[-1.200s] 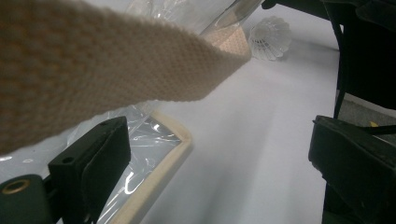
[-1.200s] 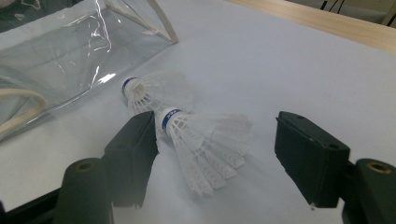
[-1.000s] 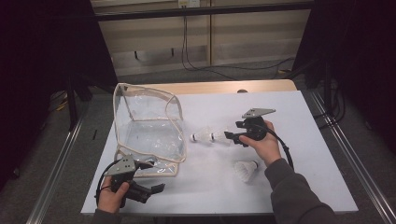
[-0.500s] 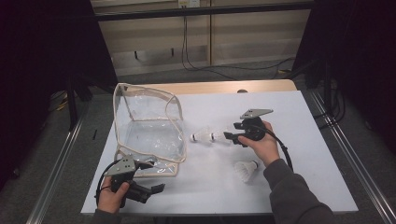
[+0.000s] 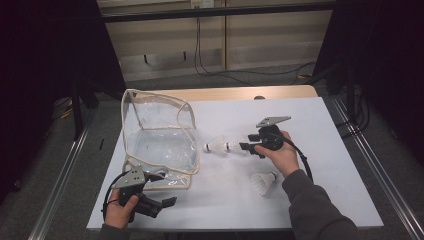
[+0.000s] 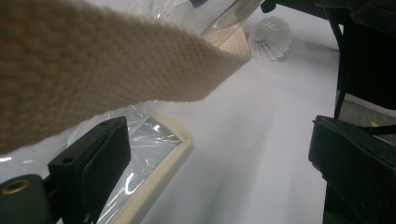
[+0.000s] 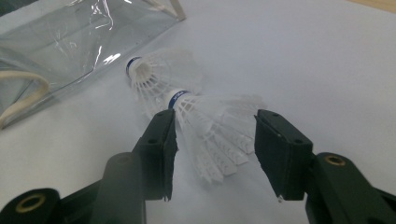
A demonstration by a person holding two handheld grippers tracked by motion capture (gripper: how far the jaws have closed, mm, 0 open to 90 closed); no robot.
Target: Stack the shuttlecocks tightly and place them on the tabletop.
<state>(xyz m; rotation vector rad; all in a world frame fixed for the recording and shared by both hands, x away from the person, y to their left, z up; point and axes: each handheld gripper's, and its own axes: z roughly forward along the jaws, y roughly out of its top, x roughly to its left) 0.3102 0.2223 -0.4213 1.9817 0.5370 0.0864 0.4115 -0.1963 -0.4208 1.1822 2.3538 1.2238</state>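
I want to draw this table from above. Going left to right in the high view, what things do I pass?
Clear bag → two nested shuttlecocks → right tongs, with a lone shuttlecock just past them and nearer the person.

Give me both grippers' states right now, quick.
Left gripper: open, holding nothing, beside the clear bag.
Right gripper: jaws have just been closing around a shuttlecock; the pads look not yet pressed on it.

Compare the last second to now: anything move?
The right gripper jaws have just been closing around the near shuttlecock, which sits between them; the left pad looks to be touching its feathers. Hands, clear bag, far shuttlecock and lone shuttlecock stayed put. The left gripper is unchanged.
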